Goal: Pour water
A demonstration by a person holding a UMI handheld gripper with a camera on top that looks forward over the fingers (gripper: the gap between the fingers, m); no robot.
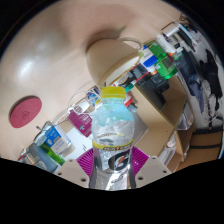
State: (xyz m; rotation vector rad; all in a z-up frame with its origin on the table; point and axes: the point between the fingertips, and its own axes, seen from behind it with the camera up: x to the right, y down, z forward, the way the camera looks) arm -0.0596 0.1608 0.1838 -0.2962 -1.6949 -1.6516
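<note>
A clear plastic bottle [112, 135] with a yellow cap [113, 93] and a black-and-white label stands upright between my fingers. My gripper [113, 160] is shut on the bottle, with the magenta pads [86, 158] pressing its lower body from both sides. The bottle seems lifted above the round beige table [60, 70]. Beyond the bottle's cap stands a tan cup-like container [107, 57] on the table.
A dark red disc [25, 110] lies on the table to the left. Boxes and packets [55, 140] crowd the near left. More coloured items and containers [160, 68] sit on the right, with dark furniture behind them.
</note>
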